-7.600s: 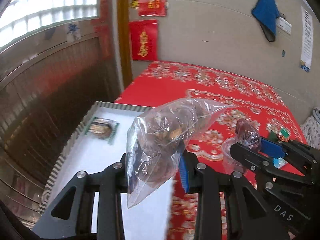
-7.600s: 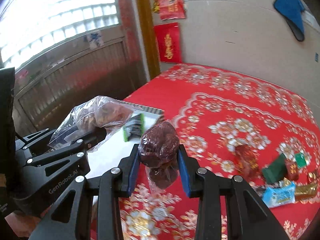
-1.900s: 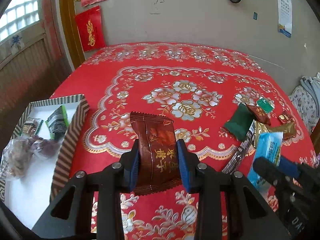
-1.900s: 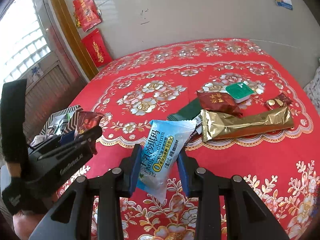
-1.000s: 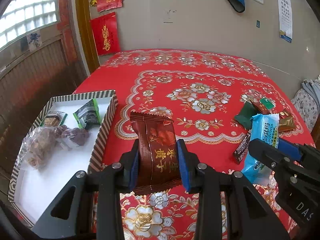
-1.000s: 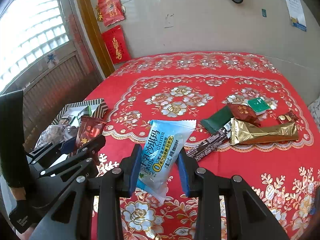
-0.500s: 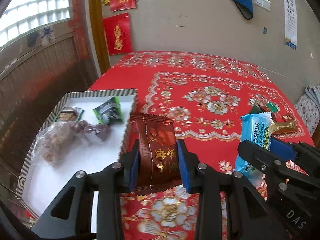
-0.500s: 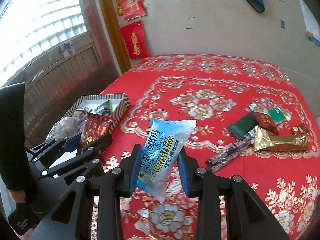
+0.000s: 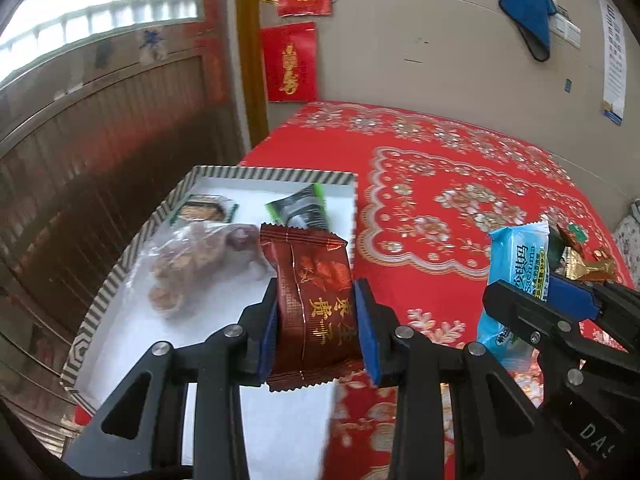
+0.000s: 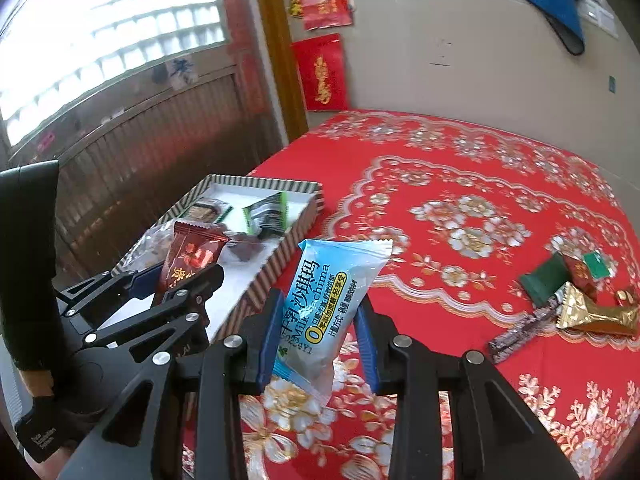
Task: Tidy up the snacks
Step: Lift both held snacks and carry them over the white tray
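Observation:
My left gripper (image 9: 316,320) is shut on a dark red snack packet (image 9: 314,304) with gold characters and holds it above the near right part of the striped-rim white box (image 9: 120,272). My right gripper (image 10: 318,324) is shut on a light blue Sachima packet (image 10: 324,300) over the red tablecloth, just right of the box (image 10: 280,256). The box holds a clear bag of brown snacks (image 9: 180,264), a green-edged dark packet (image 9: 300,212) and a small flat packet (image 9: 204,210). The right gripper (image 9: 536,300) shows in the left wrist view, the left gripper (image 10: 176,280) in the right wrist view.
Loose snacks lie at the table's far right: a dark green packet (image 10: 544,280), a red packet (image 10: 578,272), a gold packet (image 10: 592,312) and a dark bar (image 10: 520,332). A wooden panelled wall (image 9: 100,160) stands left of the box. A blue cloth (image 9: 528,4) hangs on the back wall.
Both grippers have carried their packets left toward the box. The red packet went from over the tablecloth to over the box's near right part. The blue packet now hangs beside the box.

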`<state>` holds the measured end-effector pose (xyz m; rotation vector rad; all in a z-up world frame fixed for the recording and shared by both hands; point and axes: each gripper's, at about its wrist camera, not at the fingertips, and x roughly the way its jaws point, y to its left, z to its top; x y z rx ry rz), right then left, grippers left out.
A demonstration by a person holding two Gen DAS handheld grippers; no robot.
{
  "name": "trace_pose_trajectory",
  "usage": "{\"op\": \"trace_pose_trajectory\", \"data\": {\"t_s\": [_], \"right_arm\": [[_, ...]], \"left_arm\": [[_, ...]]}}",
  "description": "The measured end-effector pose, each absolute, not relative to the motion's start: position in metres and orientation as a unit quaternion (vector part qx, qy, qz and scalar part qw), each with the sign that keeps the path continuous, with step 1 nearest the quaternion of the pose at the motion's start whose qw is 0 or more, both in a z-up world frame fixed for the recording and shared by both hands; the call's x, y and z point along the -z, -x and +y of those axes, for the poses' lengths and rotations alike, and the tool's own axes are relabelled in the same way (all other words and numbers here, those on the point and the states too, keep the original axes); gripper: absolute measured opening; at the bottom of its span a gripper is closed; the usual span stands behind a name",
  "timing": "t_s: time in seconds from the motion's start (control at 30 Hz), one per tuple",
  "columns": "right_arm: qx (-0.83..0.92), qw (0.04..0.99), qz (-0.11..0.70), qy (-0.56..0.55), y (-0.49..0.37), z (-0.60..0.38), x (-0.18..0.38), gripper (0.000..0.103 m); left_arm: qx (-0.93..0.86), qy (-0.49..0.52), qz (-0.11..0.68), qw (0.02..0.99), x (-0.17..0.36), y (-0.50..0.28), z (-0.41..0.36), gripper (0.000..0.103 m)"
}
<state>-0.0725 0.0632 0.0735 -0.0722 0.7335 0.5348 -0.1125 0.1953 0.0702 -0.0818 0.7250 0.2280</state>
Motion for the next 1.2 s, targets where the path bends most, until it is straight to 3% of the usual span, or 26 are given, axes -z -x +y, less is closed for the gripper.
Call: {"op": "trace_pose_trajectory", "data": {"t_s": [1.2], "right_arm": [[-0.345, 0.845, 0.393, 0.111, 0.064, 0.185, -0.037, 0.035]], "left_arm": [[-0.192, 0.056, 0.389, 0.899, -0.028, 0.142, 0.283, 0.037]]}}
